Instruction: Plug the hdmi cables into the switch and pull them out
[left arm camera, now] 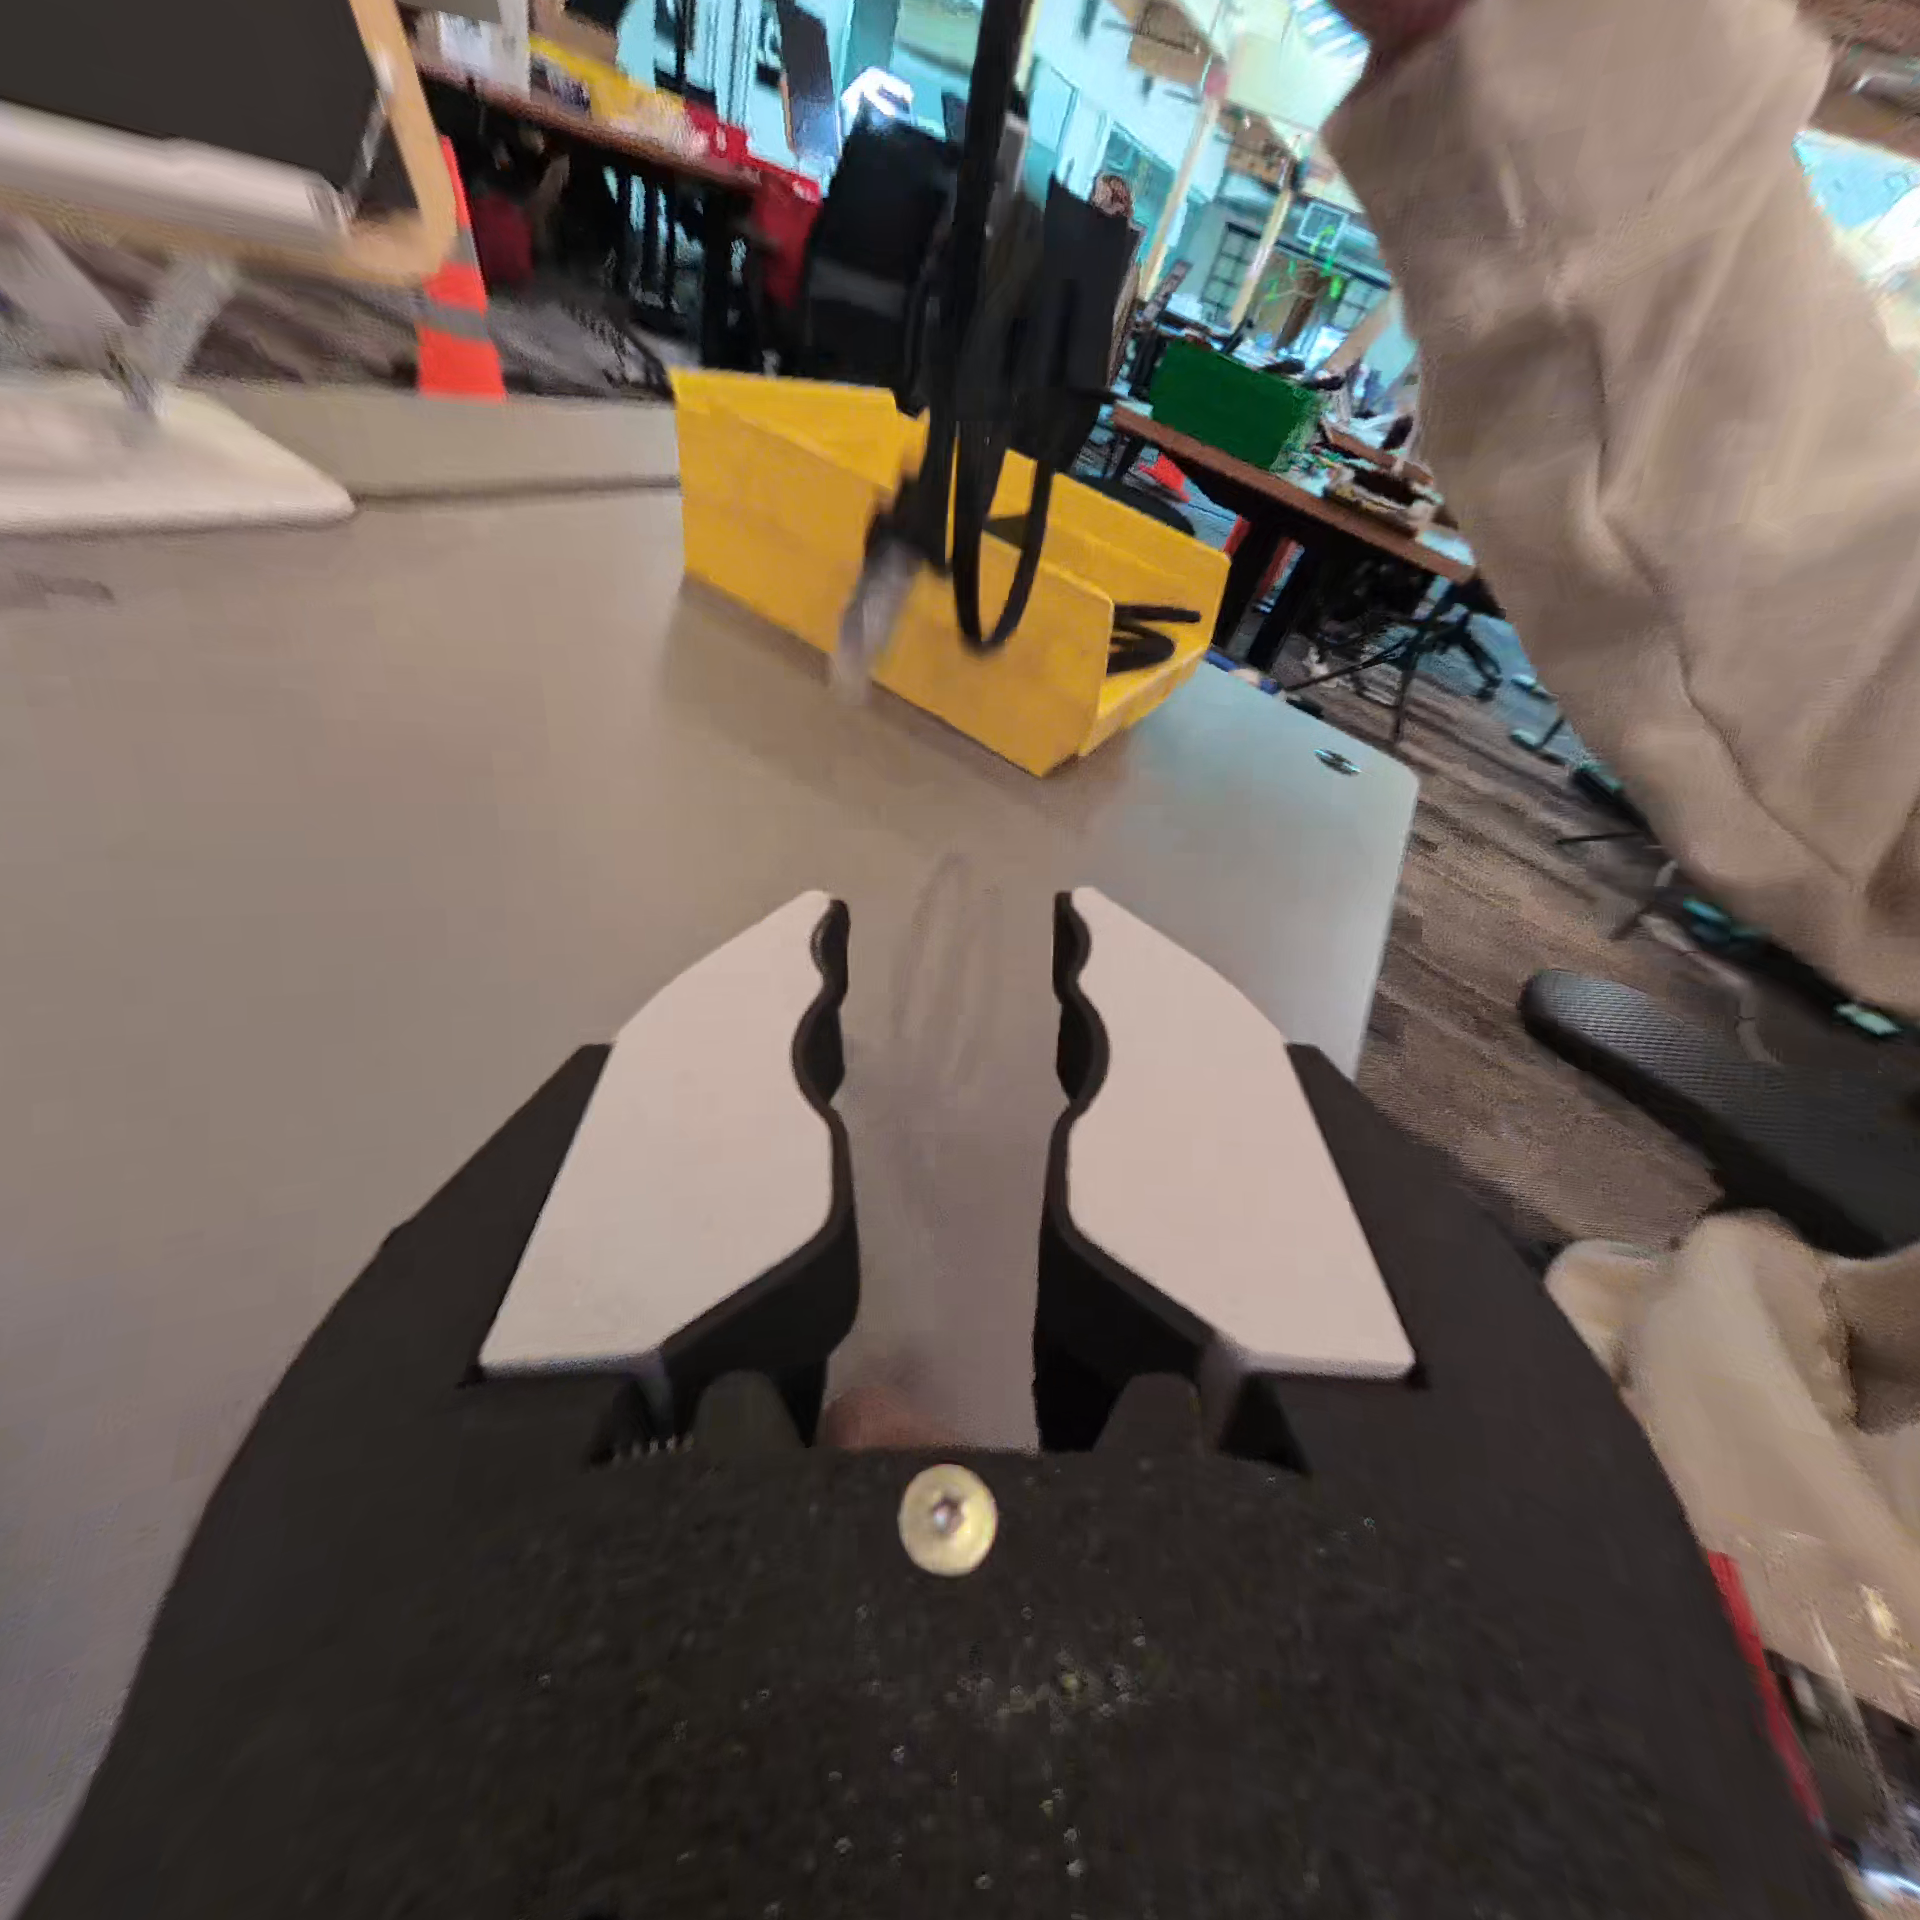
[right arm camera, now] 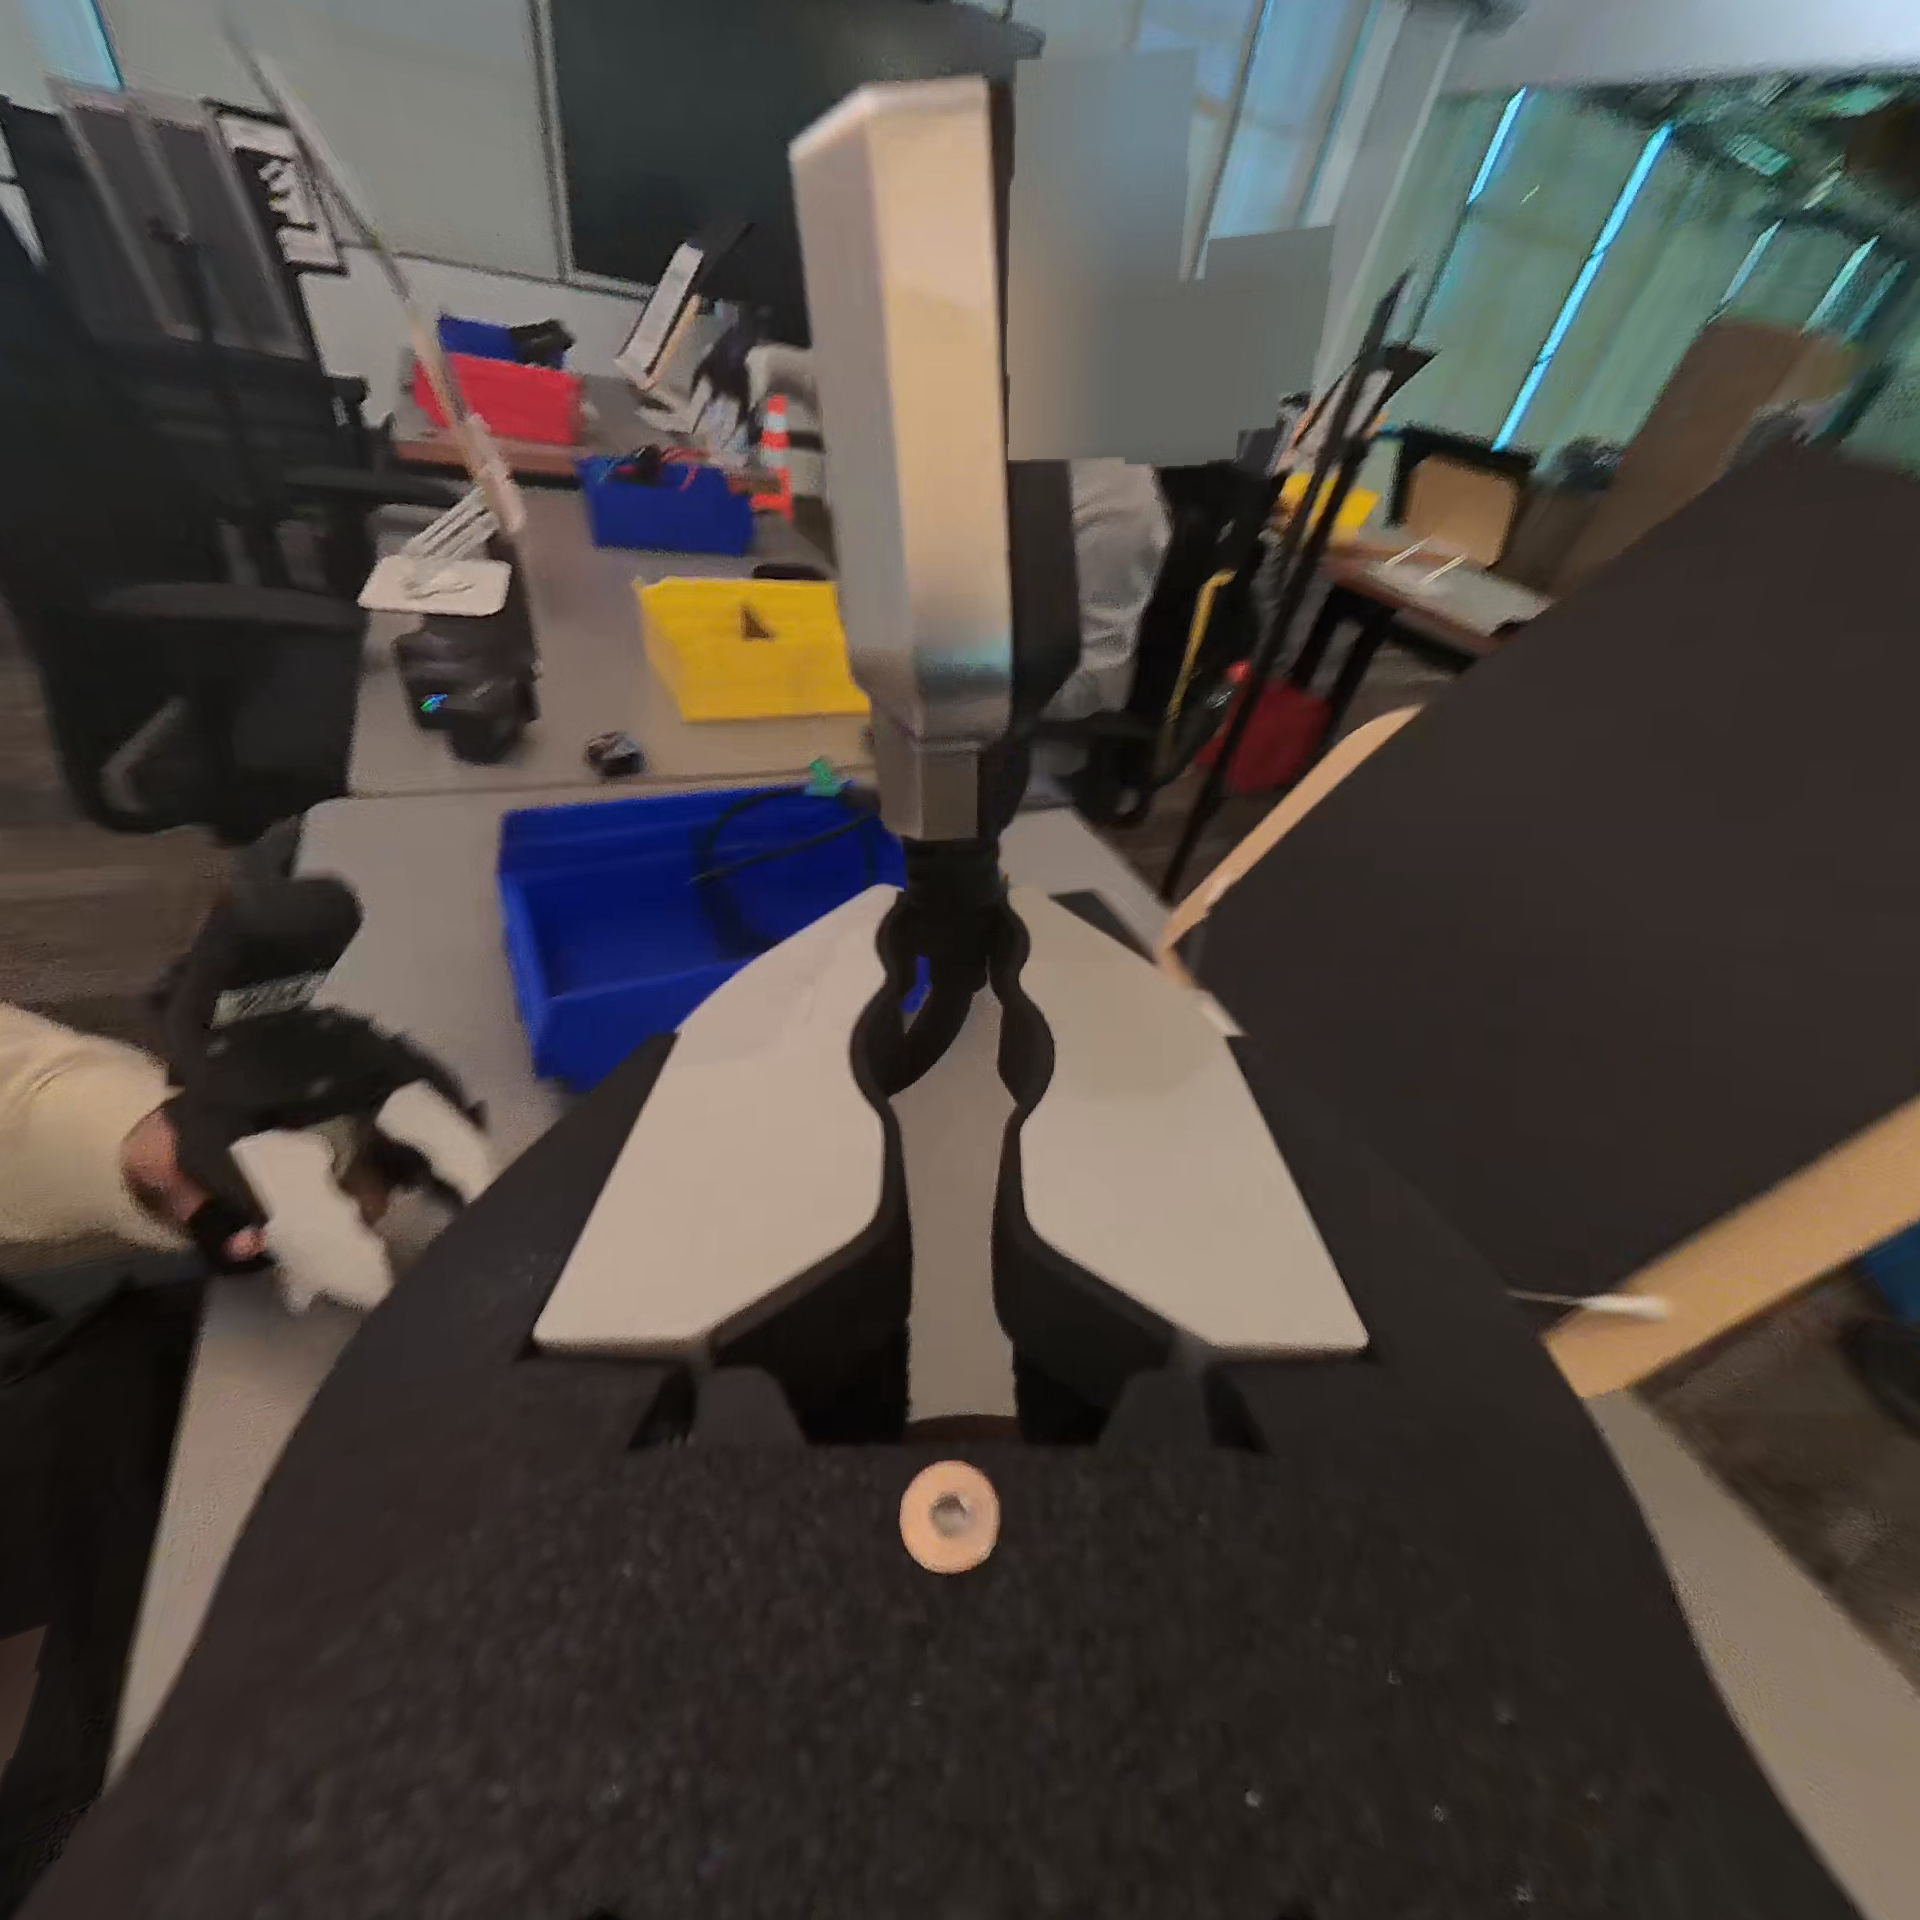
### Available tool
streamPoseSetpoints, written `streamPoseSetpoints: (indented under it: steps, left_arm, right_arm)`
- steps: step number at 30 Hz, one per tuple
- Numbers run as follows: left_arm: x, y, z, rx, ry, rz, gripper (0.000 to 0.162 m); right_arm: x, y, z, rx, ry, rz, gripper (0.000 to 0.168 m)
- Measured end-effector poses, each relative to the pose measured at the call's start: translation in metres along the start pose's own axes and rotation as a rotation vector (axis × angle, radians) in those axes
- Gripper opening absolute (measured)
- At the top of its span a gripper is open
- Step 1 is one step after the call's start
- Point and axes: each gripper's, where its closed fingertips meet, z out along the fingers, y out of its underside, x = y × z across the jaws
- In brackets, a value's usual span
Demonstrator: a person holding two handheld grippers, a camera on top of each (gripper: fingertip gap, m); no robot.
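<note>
A yellow bin point(left arm camera: 935, 582) stands on the grey desk point(left arm camera: 416, 831), with an orange cone point(left arm camera: 457, 322) behind it. In the right wrist view, a blue bin point(right arm camera: 623, 925) sits on the desk, and 1 black panel point(right arm camera: 1558, 935) leans at right.

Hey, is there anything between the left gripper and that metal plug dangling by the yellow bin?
Nothing visible. Only bare table lies between the open left gripper and the plug, which hangs on a black cable in front of the yellow bin. The plug is blurred.
</note>
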Motion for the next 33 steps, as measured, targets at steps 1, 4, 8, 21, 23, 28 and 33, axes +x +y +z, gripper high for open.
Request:
streamPoseSetpoints:
  steps: [1,4,8,21,23,28,33]
  left_arm:
    - [0.002,0.001,-0.001,-0.004,0.016,-0.027,0.037]
    - [-0.002,-0.004,-0.006,0.021,0.004,-0.026,0.037]
    - [-0.006,-0.002,-0.008,0.006,-0.019,0.001,0.037]
    - [0.005,0.017,0.009,-0.1,0.001,0.078,0.037]
    - [0.006,0.018,0.012,-0.106,0.005,0.076,0.037]
    - [0.005,0.019,0.014,-0.114,0.005,0.073,0.037]
    - [0.004,0.021,0.011,-0.12,0.005,0.074,0.037]
  right_arm:
    - [0.016,-0.016,-0.007,0.014,0.02,-0.01,0.013]
    - [0.064,-0.046,-0.028,0.002,0.106,-0.053,0.013]
    - [0.115,-0.045,-0.055,-0.061,0.218,-0.093,0.013]
    - [0.168,0.242,-0.128,-0.464,0.272,0.705,0.013]
    - [0.16,0.278,-0.126,-0.602,0.252,0.764,0.013]
    - [0.14,0.336,-0.111,-0.861,0.187,0.876,0.012]
    - [0.15,0.344,-0.101,-0.974,0.261,0.833,0.025]
